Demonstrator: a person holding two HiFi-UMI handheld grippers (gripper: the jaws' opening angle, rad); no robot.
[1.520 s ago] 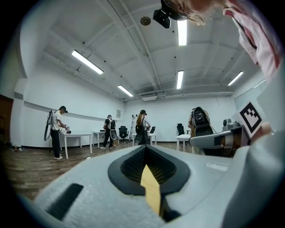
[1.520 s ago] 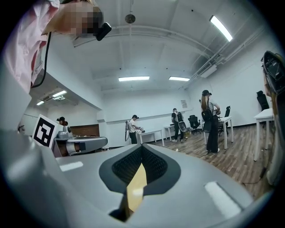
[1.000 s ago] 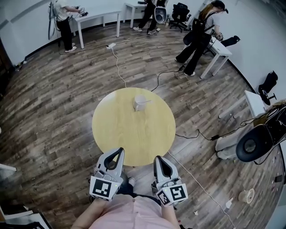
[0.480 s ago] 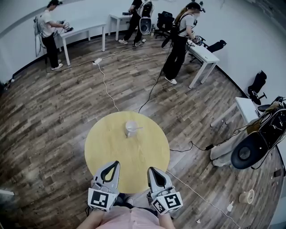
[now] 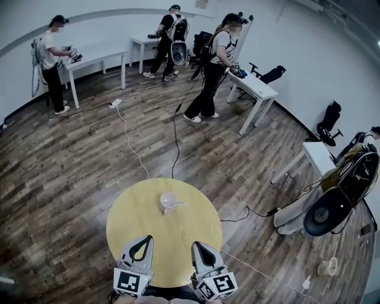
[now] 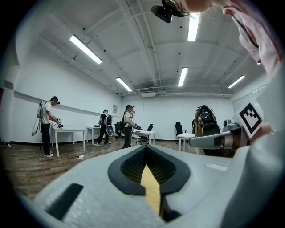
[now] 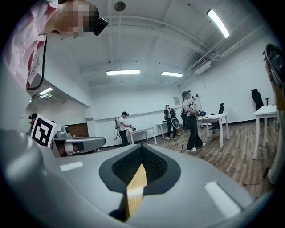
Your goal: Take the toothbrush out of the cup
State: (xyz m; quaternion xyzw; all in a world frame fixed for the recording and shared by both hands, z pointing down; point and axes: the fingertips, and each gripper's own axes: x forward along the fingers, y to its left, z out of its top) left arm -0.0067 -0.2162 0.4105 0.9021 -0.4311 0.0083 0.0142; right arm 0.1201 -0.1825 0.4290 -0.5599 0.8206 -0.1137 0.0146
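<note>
The left gripper (image 5: 148, 238) and right gripper (image 5: 196, 244) are hand-held, with smooth pale grey shells and black ribbed pads edging a teardrop-shaped hollow. Each ends in a white cube (image 5: 129, 282) (printed with black square markers). The person wears a loose pink sleeve (image 6: 256, 35) and a small black head camera (image 6: 162, 9).

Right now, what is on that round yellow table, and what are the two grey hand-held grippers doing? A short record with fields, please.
Table: round yellow wooden table
Cup: small white cup, upright, on the table's far half
Toothbrush: pale toothbrush, in the cup, handle leaning out to the right
Left gripper: grey left gripper, jaws together, empty, over the table's near edge
Right gripper: grey right gripper, jaws together, empty, over the near edge
Task step: toothbrush not yet taken out
</note>
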